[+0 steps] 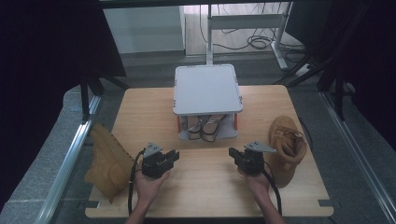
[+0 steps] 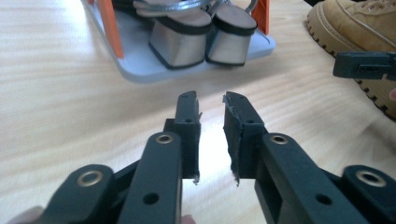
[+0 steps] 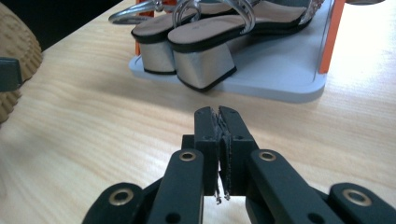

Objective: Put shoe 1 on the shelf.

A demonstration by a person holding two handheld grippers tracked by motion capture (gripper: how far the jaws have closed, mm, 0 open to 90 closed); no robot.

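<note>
A pair of sandals (image 1: 208, 127) with silver block heels stands on the lower shelf of a grey rack (image 1: 208, 88) with orange posts. One tan boot (image 1: 109, 161) lies at the table's left edge, and another tan boot (image 1: 286, 147) stands at the right. My left gripper (image 1: 175, 155) hovers in front of the rack, jaws a little apart with nothing between them (image 2: 211, 100). My right gripper (image 1: 232, 152) faces it from the right, close beside the right boot, jaws pressed together and empty (image 3: 217, 112). The sandals' heels (image 2: 201, 37) (image 3: 196, 42) point toward both grippers.
The wooden table (image 1: 205, 186) has bare room between the grippers and along its front edge. Metal rails run along both sides of the table. A desk frame and cables stand on the floor behind. Dark curtains hang at both sides.
</note>
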